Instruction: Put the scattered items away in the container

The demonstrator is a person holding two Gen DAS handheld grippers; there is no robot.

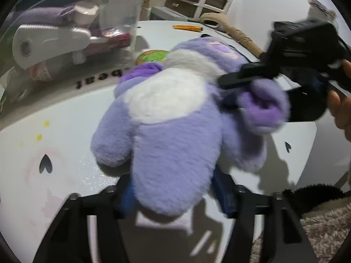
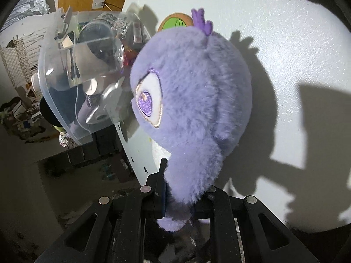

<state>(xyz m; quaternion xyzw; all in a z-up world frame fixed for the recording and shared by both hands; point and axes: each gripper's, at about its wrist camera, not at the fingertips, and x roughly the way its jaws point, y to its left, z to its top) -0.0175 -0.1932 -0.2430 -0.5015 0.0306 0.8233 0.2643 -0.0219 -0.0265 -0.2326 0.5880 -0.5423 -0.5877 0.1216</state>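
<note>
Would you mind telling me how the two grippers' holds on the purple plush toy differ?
The left gripper straddles a leg of the purple plush toy, jaws fairly wide. The right gripper is nearly shut, pinching an arm. The left shows blue pads; the right's are mostly hidden by fur. Both grip one toy.

1. Our right claw (image 2: 175, 199) is clamped on a limb of the fluffy lilac plush toy (image 2: 193, 100), whose embroidered purple eye (image 2: 145, 105) sits ahead of it.
2. Ahead and left stands the clear plastic container (image 2: 72, 87), filled with items.
3. The white tabletop (image 2: 274, 32) spreads beyond.
</note>
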